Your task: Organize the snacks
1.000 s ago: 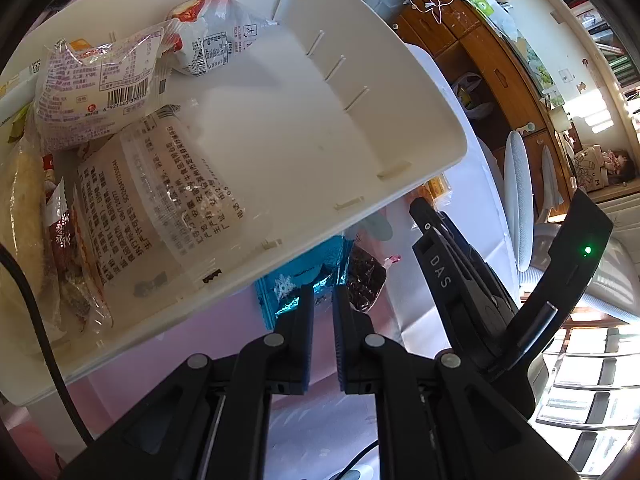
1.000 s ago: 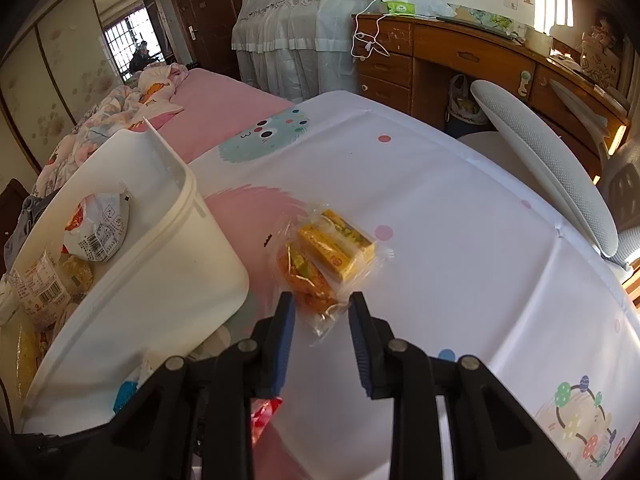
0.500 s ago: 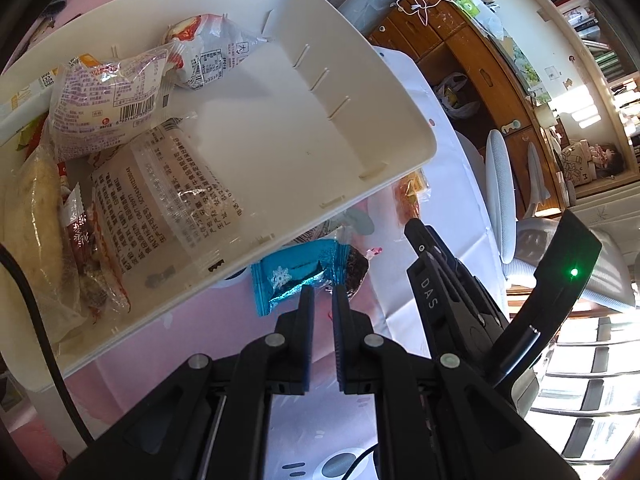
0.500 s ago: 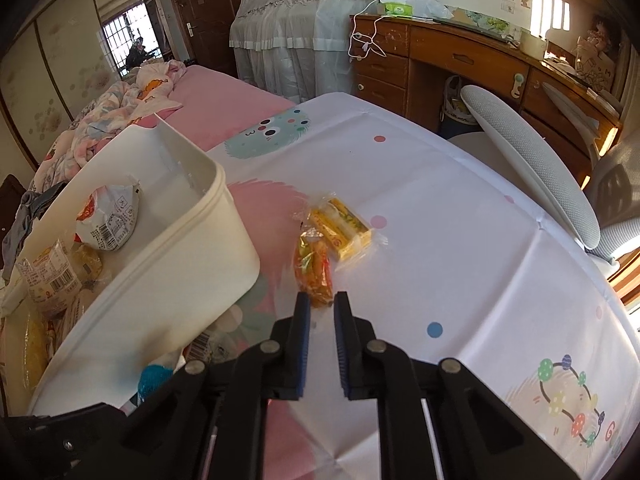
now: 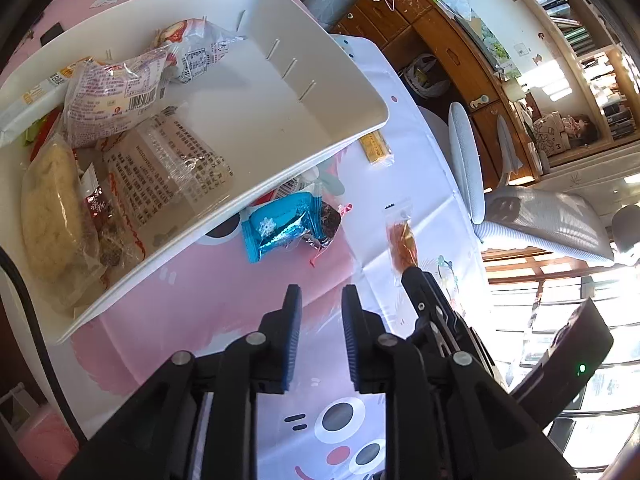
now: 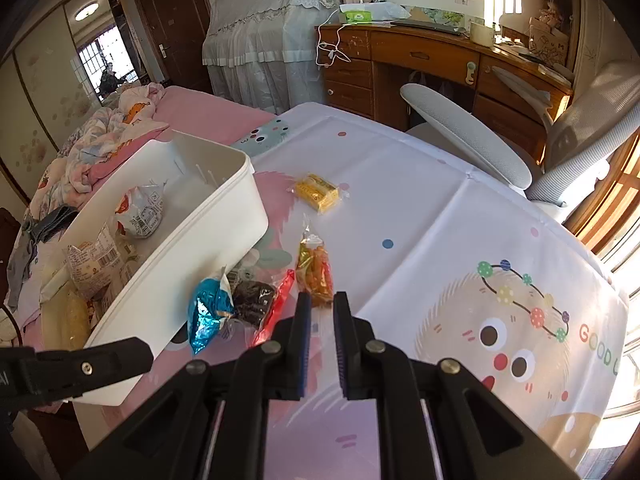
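A white bin [image 5: 280, 112] [image 6: 192, 240] holds several wrapped snacks. On the tablecloth beside it lie a blue foil snack [image 5: 280, 224] [image 6: 208, 312], a dark snack [image 6: 252, 300], a red wrapper [image 6: 276, 308], an orange snack bag [image 6: 314, 272] [image 5: 402, 240] and a yellow snack pack [image 6: 318, 192] [image 5: 376, 148]. My left gripper [image 5: 318, 300] is open a little and empty, short of the blue snack. My right gripper [image 6: 318, 300] has its jaws closed on the near end of the orange snack bag.
A grey office chair [image 6: 500, 144] stands at the table's far right edge. A wooden desk [image 6: 420, 60] is behind it. A pink bed with bedding [image 6: 120, 128] lies left of the bin. The table's front edge is close to both grippers.
Both grippers pulled back from the bin. The left jaws opened slightly. The right jaws closed from wide open onto the orange bag, which now lies apart from the yellow pack.
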